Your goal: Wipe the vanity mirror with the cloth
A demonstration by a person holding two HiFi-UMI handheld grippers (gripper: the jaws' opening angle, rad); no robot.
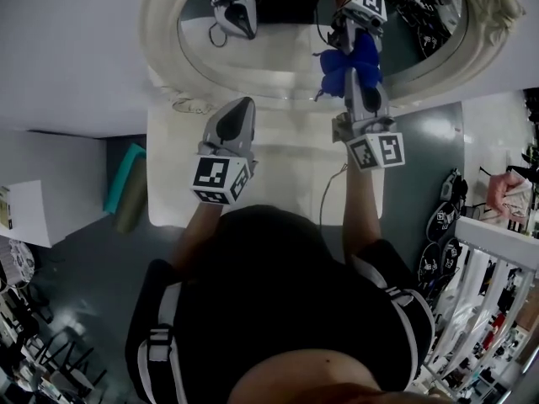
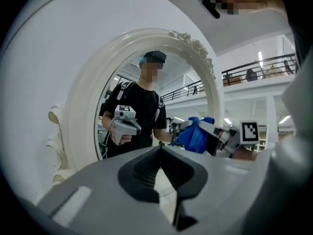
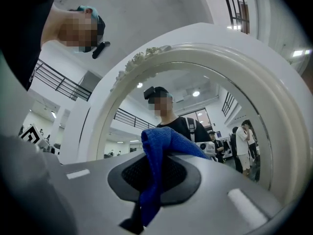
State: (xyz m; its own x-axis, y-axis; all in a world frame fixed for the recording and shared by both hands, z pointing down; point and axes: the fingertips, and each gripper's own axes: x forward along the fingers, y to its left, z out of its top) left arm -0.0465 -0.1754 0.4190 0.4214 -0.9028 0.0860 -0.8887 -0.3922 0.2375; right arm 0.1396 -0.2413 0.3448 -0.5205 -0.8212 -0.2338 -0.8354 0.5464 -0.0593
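White surface (image 1: 286, 183) under the head view. The oval vanity mirror (image 1: 278, 49) in its ornate white frame stands at the far edge, and grey floor shows past the left and right edges.

Right gripper (image 1: 362, 87) – jaws clamped on the blue cloth (image 1: 349, 61). In the right gripper view the cloth bunches up over the jaw tips and a tail hangs down between them. The gripper is up at the far edge, at the right part of the mirror. The cloth sits against the lower right of the glass and meets its own reflection there.

Left gripper (image 1: 238, 108) – jaws narrowed until the tips meet, with nothing between them. It hovers over the left half of the surface, tip aimed at the lower left of the frame and clear of the glass. The two grippers are well apart.
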